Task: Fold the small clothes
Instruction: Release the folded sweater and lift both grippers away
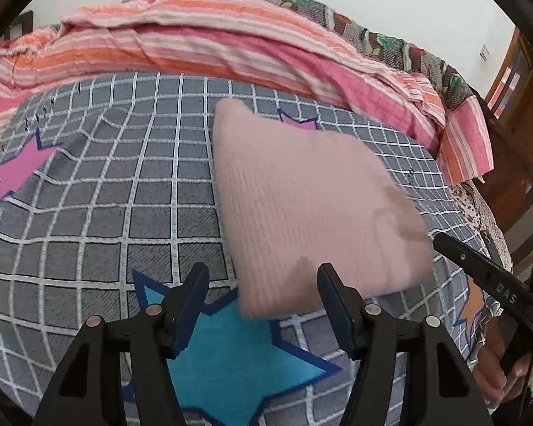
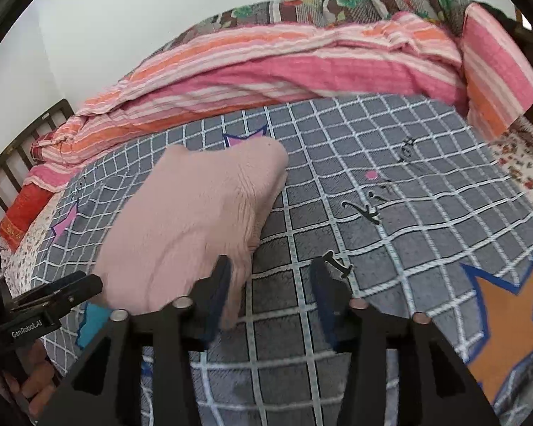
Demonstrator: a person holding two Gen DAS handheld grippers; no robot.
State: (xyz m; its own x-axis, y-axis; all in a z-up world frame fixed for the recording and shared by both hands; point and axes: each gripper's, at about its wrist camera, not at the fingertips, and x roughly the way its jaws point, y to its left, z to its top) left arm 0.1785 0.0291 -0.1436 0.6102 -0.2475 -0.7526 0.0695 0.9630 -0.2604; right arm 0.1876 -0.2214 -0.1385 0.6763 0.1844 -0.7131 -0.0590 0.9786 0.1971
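Observation:
A folded pale pink knit garment lies on the grey checked bedsheet. My left gripper is open, its fingers just short of the garment's near edge, holding nothing. In the right wrist view the same garment lies left of centre. My right gripper is open and empty, its left finger at the garment's near right edge, its right finger over bare sheet. The left gripper's body shows at the left edge of that view.
A pink and orange striped blanket is bunched along the far side of the bed. The sheet has blue, pink and orange star prints. A wooden headboard and wooden furniture stand beyond the bed.

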